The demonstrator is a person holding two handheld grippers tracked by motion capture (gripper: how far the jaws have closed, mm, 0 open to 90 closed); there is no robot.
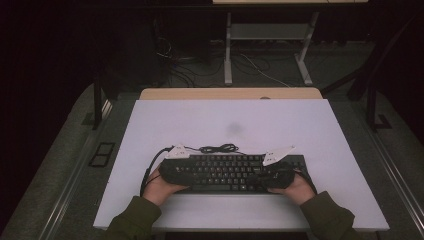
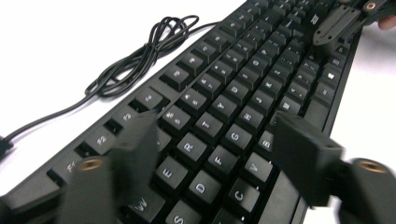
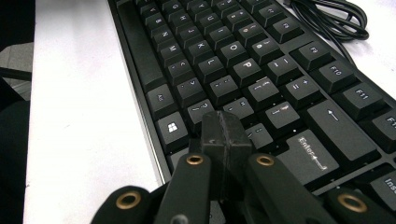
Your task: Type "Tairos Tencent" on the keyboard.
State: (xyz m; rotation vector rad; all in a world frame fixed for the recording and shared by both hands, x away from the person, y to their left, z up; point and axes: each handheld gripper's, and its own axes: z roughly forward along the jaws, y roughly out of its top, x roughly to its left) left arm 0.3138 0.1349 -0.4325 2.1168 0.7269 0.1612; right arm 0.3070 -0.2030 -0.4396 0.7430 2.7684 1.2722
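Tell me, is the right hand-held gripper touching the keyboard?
Cannot tell. In the right gripper view, the shut right hand-held gripper sits over the keyboard near the shift key, but its tips hide any contact or gap.

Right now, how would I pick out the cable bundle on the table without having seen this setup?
Start at the white table and find the black keyboard near its front edge. Just behind the keyboard's far edge lies the cable bundle, a thin black cord looped into a loose coil, unlike the thicker cables trailing from the hands.

Keyboard [image 1: 232, 172] on table [image 1: 230, 125], cable [image 1: 219, 148] coiled just behind.
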